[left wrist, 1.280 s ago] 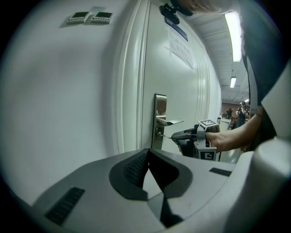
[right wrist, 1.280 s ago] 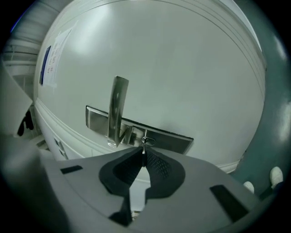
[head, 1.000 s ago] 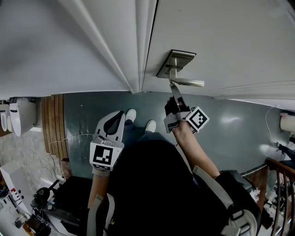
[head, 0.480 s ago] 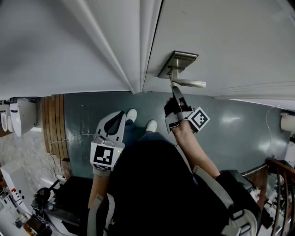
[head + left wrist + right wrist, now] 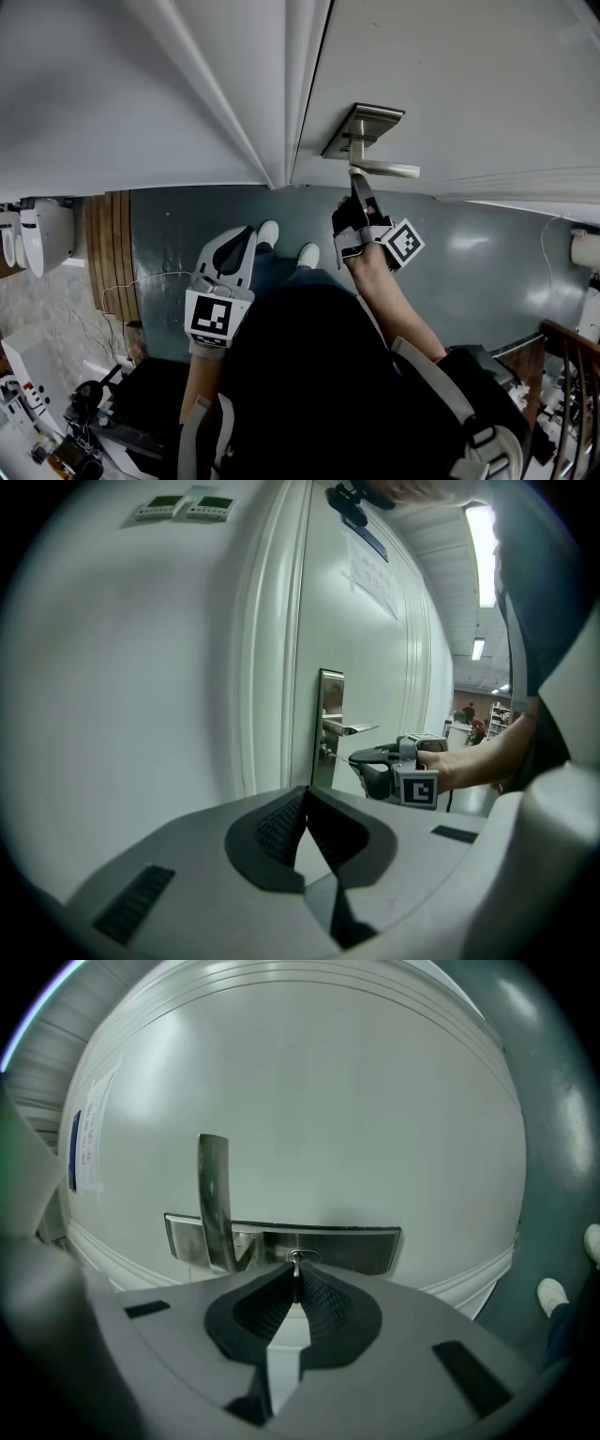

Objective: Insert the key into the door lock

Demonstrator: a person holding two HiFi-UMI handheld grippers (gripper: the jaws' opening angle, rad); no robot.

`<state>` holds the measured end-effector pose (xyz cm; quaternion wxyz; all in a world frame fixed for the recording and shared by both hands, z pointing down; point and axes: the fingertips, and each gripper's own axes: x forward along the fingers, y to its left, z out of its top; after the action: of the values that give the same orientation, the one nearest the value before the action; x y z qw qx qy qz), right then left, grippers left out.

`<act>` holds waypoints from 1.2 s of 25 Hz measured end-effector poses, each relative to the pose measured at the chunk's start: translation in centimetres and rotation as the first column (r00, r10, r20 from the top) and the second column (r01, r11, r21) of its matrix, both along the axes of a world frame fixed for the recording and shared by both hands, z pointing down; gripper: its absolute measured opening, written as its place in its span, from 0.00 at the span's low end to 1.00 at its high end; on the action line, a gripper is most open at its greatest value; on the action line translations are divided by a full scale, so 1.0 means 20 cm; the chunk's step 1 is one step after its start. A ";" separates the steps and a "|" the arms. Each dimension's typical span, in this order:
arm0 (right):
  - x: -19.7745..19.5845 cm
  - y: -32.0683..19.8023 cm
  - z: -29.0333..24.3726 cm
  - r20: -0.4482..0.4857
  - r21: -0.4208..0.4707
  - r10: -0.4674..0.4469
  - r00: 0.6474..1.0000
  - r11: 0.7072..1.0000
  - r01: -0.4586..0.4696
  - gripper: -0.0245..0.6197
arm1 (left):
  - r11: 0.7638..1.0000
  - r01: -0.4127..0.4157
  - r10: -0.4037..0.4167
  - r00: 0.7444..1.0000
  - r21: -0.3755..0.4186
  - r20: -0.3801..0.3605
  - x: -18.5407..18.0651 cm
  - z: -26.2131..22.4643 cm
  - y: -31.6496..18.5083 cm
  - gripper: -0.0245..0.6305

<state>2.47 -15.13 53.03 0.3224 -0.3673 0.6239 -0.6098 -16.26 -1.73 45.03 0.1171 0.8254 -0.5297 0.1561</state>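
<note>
Nearest to me, the grey left gripper [image 5: 240, 246] with its black-and-white marker cube hung low beside the person's dark jacket [image 5: 300, 375]. Its ribbed jaws were pressed together with nothing between them. Further forward, the matching right gripper [image 5: 296, 1277] was raised to the door. Its jaws were pinched narrow on the small silver metal key [image 5: 296, 1262], so that only a short stretch of blade stood out past the tips. That blade met the keyhole in the brushed-steel lock plate [image 5: 347, 1246], just beside the steel lever handle [image 5: 215, 1194]. I could not tell whether it had gone in, or how deep. To my eye the key was a light, thin, stiff bit of smooth metal. It seemed easy to carry but liable to swivel or slide between the pads if pushed off line. The sound hold looked to be on the flat head, with the pads square on both faces and the blade left free. Behind it all stood the plain white panelled door [image 5: 309, 1091].
</note>
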 end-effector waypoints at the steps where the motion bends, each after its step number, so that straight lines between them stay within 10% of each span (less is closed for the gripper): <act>1: 0.00 0.00 0.00 0.002 0.000 0.003 1.000 1.000 -0.003 0.09 | 1.000 0.000 0.000 1.000 0.000 0.001 0.00 0.00 0.00 0.05; 30: -0.10 -0.07 0.04 0.000 -0.021 0.017 1.000 1.000 -0.017 0.09 | 0.999 -0.002 0.002 1.000 -0.045 0.001 0.00 0.03 -0.06 0.05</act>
<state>0.52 -16.53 53.82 0.3237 -0.3758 0.6144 -0.6136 -16.28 -3.03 45.65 0.1352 0.8230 -0.5253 0.1684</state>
